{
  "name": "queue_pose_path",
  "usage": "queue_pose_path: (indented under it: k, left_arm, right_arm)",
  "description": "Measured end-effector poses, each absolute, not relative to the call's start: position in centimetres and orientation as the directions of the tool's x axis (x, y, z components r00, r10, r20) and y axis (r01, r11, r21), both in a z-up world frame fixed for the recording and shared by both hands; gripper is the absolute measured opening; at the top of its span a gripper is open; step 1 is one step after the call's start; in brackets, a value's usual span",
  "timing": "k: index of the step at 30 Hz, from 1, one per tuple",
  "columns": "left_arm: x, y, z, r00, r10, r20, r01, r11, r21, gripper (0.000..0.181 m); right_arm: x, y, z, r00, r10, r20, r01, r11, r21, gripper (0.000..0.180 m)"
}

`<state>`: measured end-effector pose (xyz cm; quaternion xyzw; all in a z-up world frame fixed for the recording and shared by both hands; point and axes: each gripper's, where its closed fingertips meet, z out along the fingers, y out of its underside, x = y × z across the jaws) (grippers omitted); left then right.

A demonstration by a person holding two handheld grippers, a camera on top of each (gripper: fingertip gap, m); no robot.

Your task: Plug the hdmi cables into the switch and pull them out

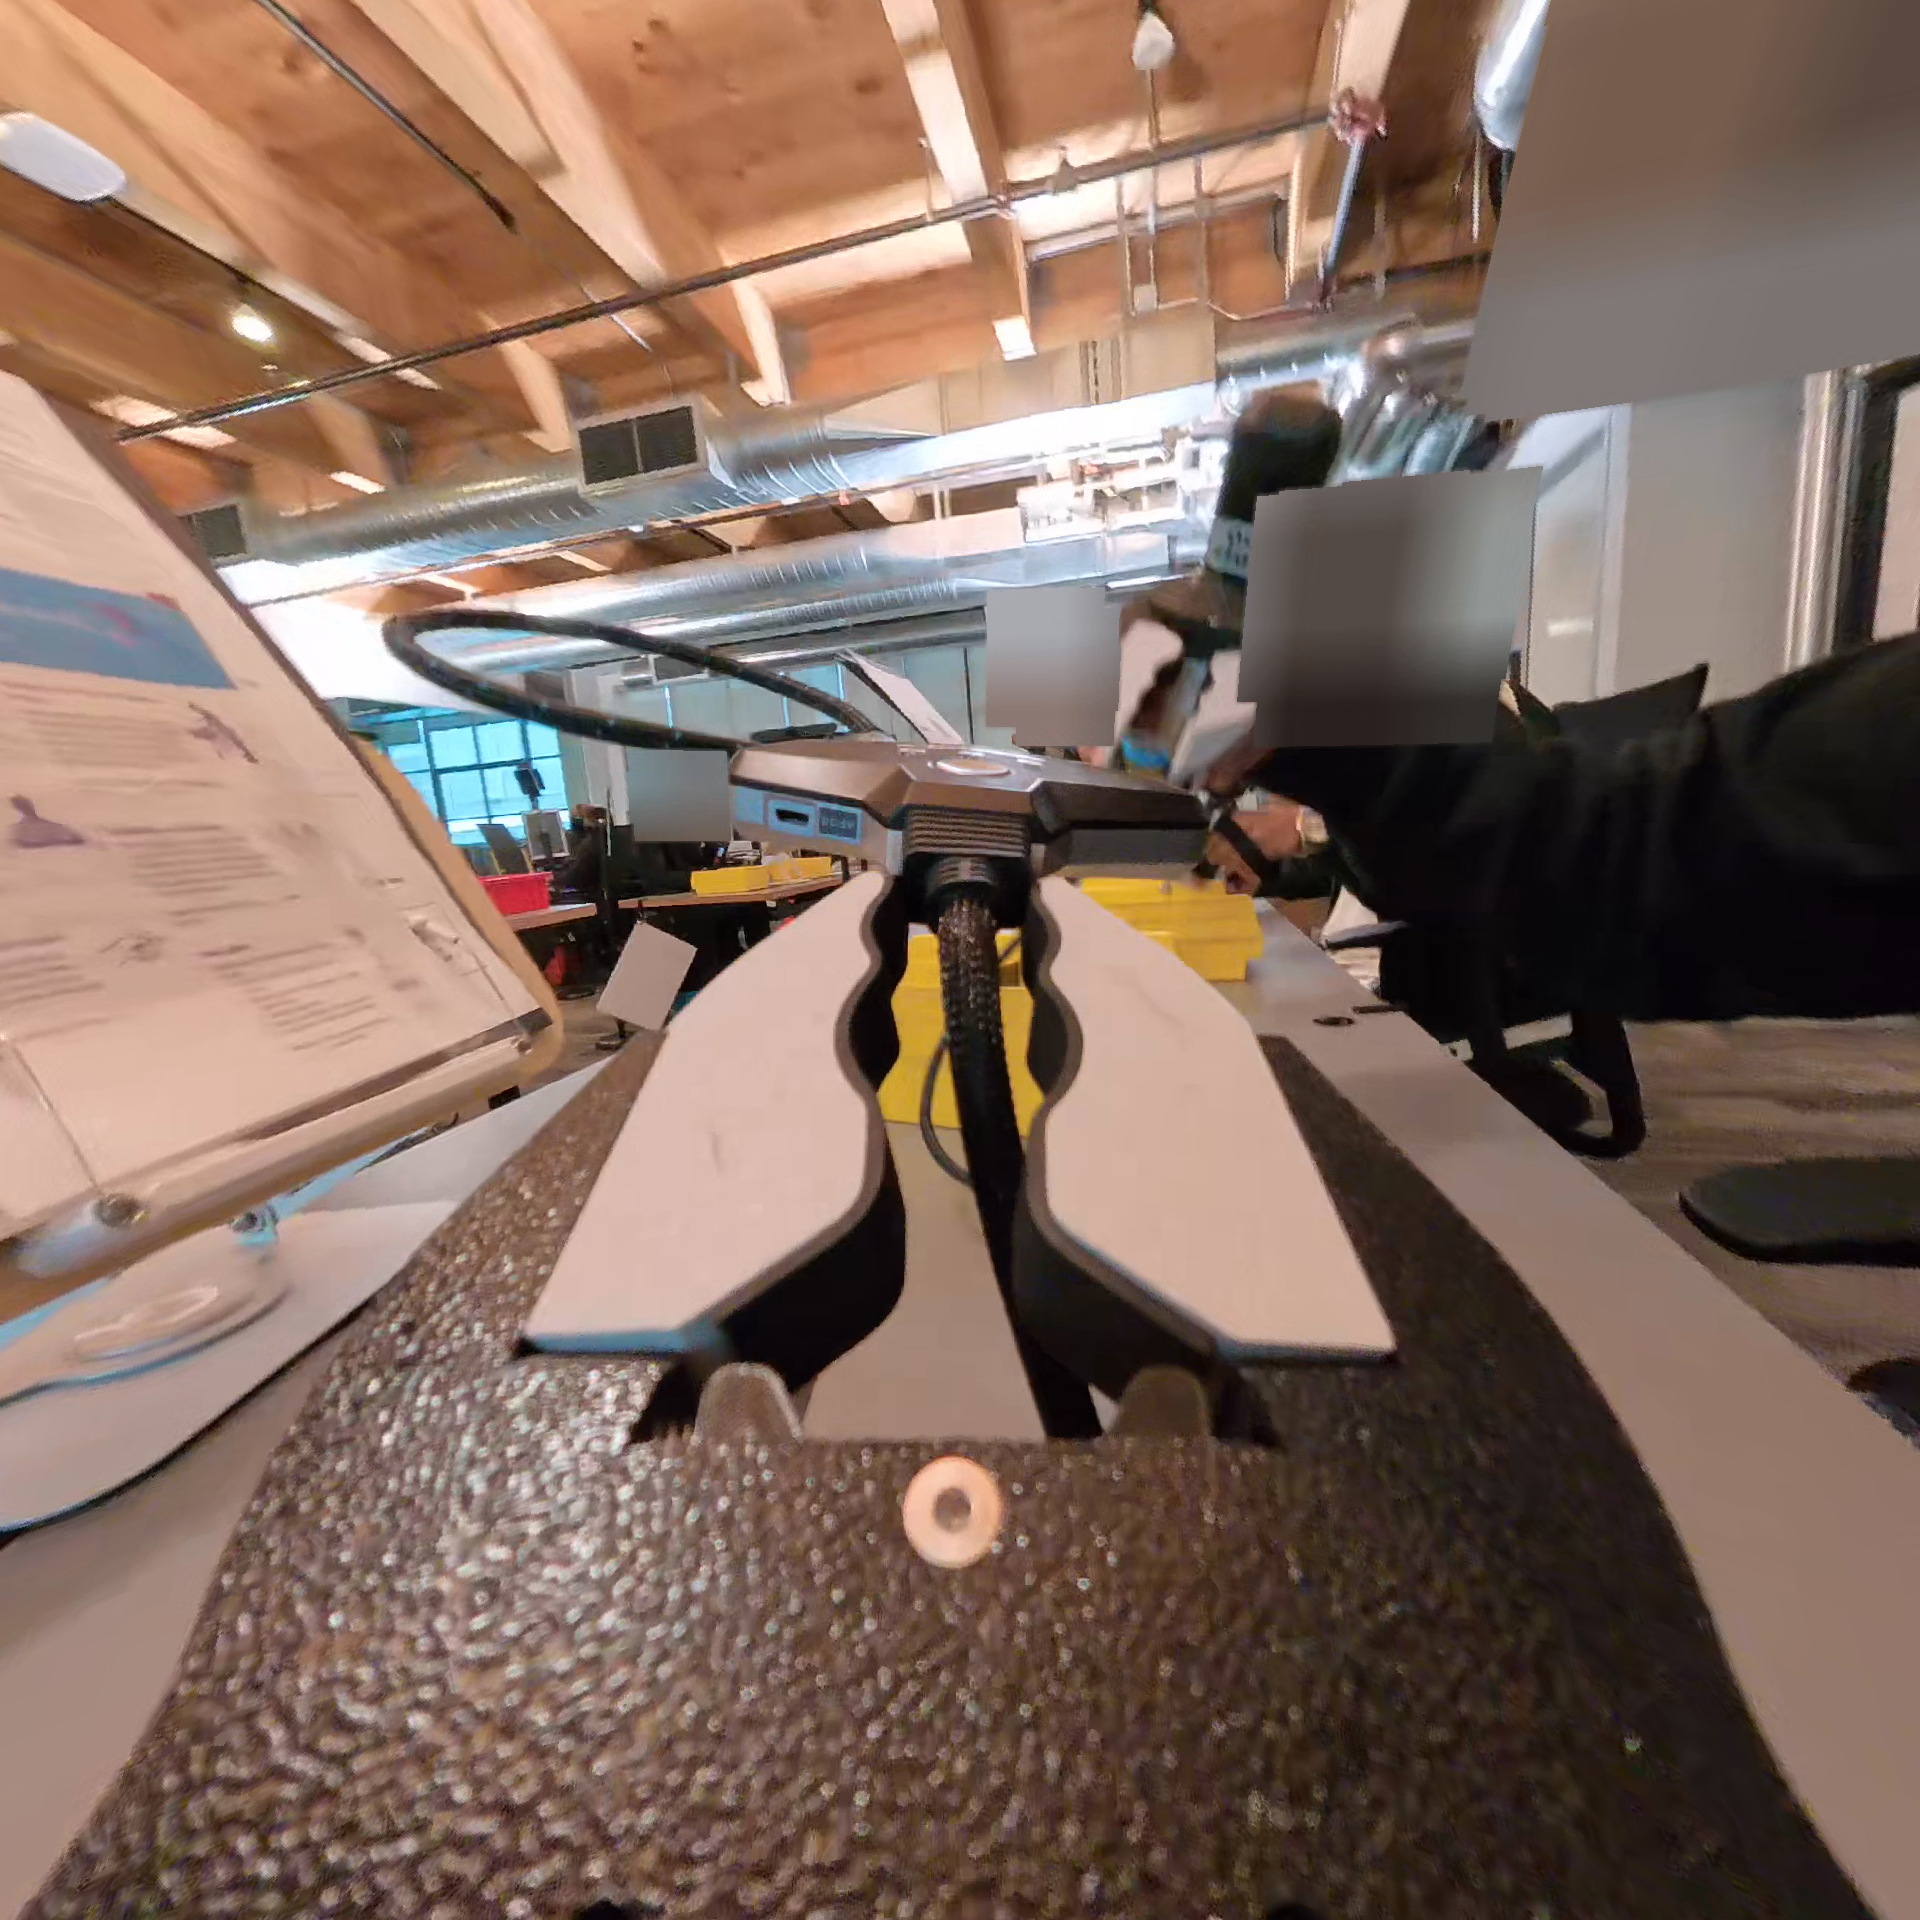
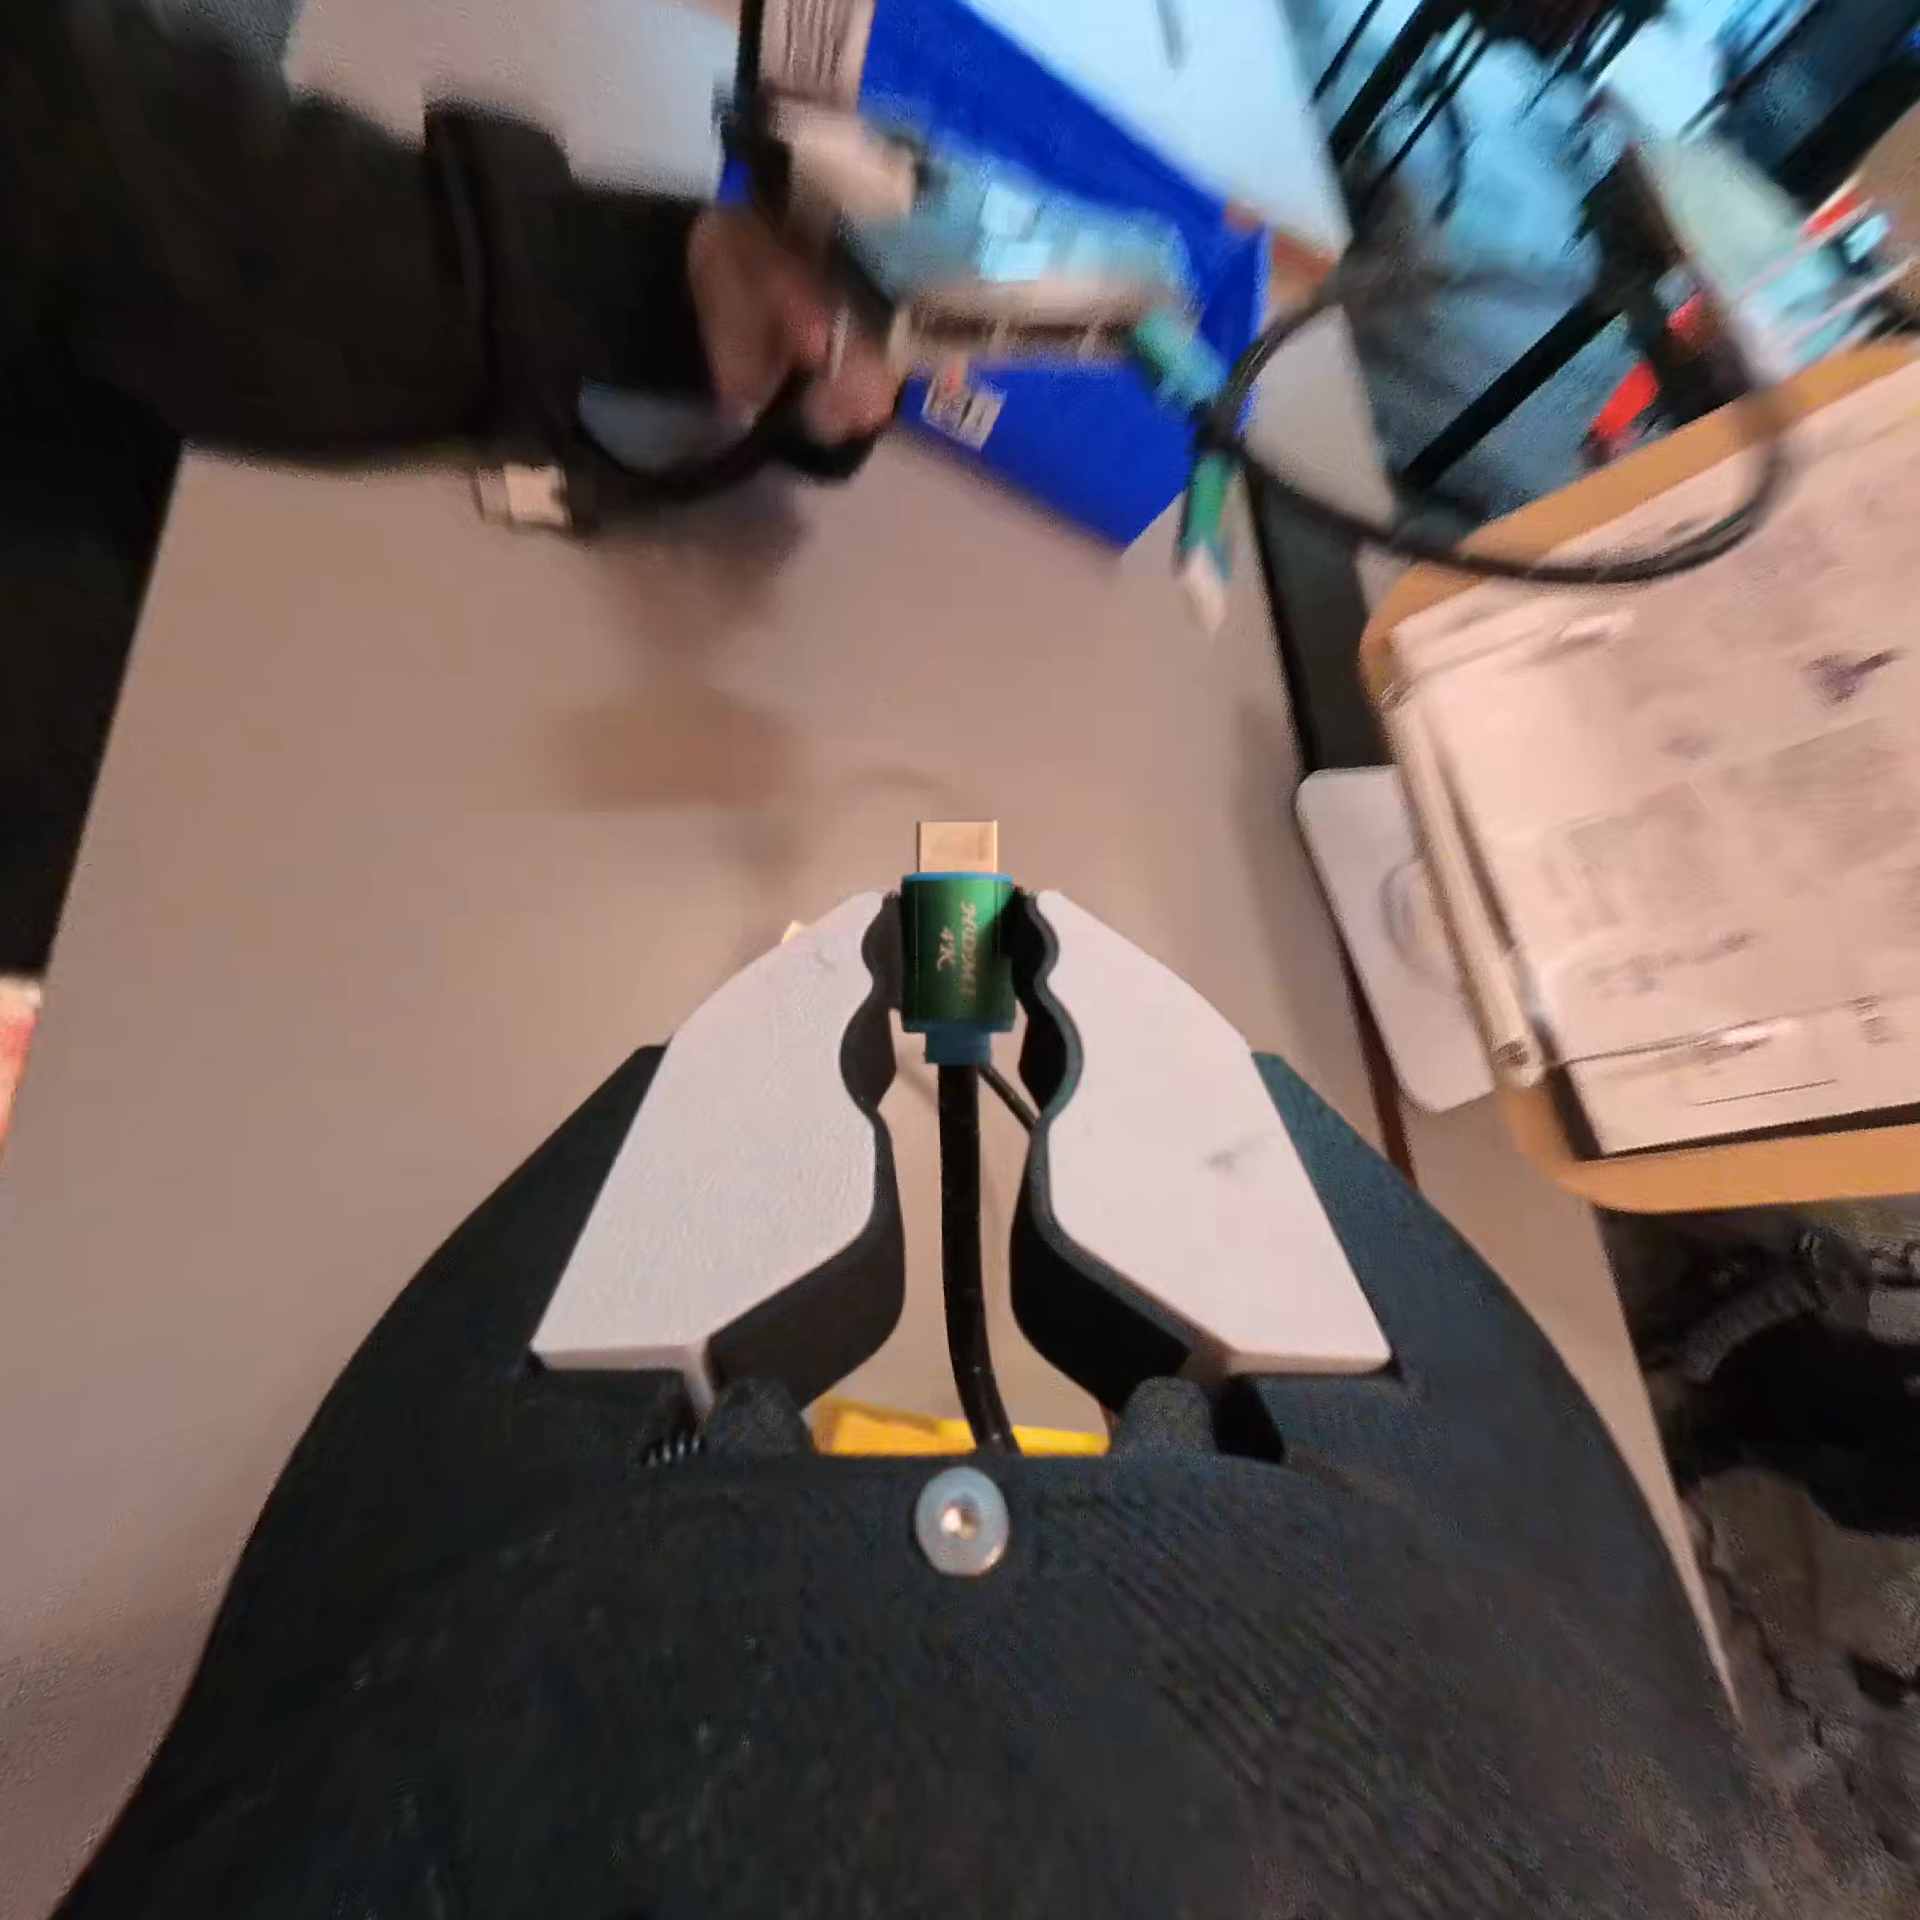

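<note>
In the left wrist view, my left gripper [image 1: 961, 883] is shut on a black braided cable [image 1: 971, 997] just behind its ribbed plug [image 1: 966, 831]. The plug sits in the near side of the dark grey HDMI switch [image 1: 966, 790], which hangs in the air. An open port [image 1: 790, 816] shows on the switch's left face. A second black cable [image 1: 582, 634] loops up behind the switch. In the right wrist view, my right gripper [image 2: 956, 914] is shut on a green HDMI plug [image 2: 954, 961]. Its gold tip [image 2: 958, 847] points forward over the grey table [image 2: 416, 831]. The left gripper [image 2: 904, 239] shows blurred far off, with green plugs [image 2: 1205, 499] dangling below it.
A clear stand with printed pages [image 1: 208, 831] is on the left of the table and shows on a brown board in the right wrist view [image 2: 1683, 810]. Yellow bins [image 1: 1174, 925] lie ahead. A blue bin [image 2: 1070, 395] is at the far table edge. A person's black sleeve [image 1: 1662, 831] reaches in from the right.
</note>
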<state>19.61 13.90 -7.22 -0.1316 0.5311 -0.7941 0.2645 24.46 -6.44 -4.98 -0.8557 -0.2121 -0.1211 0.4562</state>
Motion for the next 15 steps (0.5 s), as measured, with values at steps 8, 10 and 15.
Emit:
queue_pose_path:
  k: [8, 10, 15]
  left_arm:
    - [20.1, 8.2, -9.0, -0.871, -0.477, -0.114, 0.238, -0.208, -0.949, 0.021]
    - [20.5, 7.7, -8.9, -0.855, -0.503, -0.124, 0.256, -0.202, -0.945, 0.021]
    - [20.6, 6.8, -8.3, -0.842, -0.523, -0.130, 0.277, -0.212, -0.937, 0.021]
  right_arm:
    - [22.7, -9.3, 2.3, 0.781, 0.260, 0.568, 0.624, -0.336, -0.705, 0.021]
    - [24.1, -11.5, 2.5, 0.776, 0.226, 0.589, 0.623, -0.418, -0.661, 0.021]
    - [28.8, -17.3, 2.9, 0.787, -0.015, 0.616, 0.484, -0.604, -0.633, 0.021]
